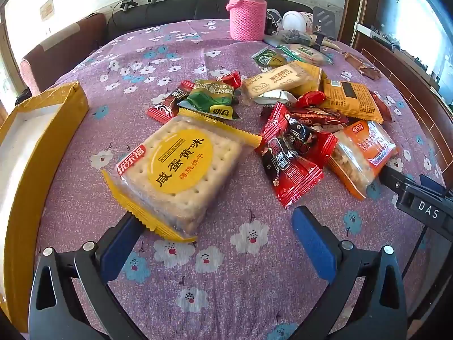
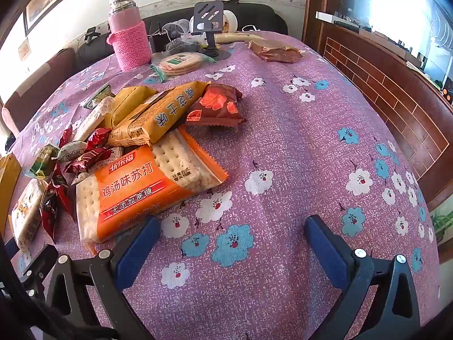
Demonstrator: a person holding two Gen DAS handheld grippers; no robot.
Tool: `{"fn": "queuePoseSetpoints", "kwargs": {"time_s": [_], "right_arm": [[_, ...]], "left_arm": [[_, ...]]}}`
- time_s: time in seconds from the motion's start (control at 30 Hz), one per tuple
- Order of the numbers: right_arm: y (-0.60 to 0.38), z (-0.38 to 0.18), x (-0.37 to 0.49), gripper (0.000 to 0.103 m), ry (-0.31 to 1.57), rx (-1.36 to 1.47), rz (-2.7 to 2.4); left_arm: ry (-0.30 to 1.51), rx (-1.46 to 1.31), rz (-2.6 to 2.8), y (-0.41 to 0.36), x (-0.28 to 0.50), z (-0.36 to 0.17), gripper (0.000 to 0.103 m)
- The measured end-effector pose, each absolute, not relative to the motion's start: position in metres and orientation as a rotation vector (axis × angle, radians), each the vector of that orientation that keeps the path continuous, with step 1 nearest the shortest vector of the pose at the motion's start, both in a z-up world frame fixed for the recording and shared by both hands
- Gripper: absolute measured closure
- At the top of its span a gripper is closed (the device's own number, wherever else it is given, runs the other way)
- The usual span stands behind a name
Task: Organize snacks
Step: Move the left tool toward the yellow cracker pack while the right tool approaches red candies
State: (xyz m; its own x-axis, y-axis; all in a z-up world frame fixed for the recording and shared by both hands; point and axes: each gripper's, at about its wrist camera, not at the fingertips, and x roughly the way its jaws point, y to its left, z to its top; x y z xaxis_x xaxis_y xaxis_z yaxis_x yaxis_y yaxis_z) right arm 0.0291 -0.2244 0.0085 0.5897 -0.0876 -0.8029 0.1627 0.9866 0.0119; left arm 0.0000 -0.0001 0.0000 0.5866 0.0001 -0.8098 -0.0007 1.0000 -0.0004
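A: Report the left gripper (image 1: 218, 243).

B: I read its jaws spread wide, nothing between them. The yellow cracker pack (image 1: 175, 175) lies on the counter (image 1: 226, 269) just ahead, its near end beside the left pad. The yellow box (image 1: 42, 147) sits open at far left.

A: And the right gripper (image 2: 229, 252)?

B: Jaws spread, empty. The orange cracker pack (image 2: 136, 189) lies just beyond its left pad, at the edge of the snack pile (image 2: 113, 130).

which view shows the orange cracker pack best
The right wrist view: the orange cracker pack lies close, label facing the camera. The left wrist view shows only its end, partly behind red candies.
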Motion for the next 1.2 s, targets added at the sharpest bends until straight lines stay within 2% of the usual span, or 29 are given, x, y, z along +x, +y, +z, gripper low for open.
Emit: {"fn": "queuePoseSetpoints", "kwargs": {"time_s": [0.6,1.0,1.07,1.2], "right_arm": [[-0.223,0.01,0.026,0.0,0.93,0.089,-0.146],[-0.224,0.01,0.022,0.0,0.999,0.101,-0.152],[-0.224,0.01,0.018,0.0,0.998,0.1,-0.153],[-0.224,0.011,0.014,0.0,0.996,0.101,-0.151]], "left_arm": [[0.964,0.016,-0.025,-0.001,-0.015,0.002,0.0],[0.958,-0.015,-0.089,0.002,-0.037,0.008,0.0],[0.942,-0.099,-0.104,0.014,-0.045,0.012,0.004],[0.888,-0.217,-0.17,0.034,-0.066,0.021,0.022]]}}
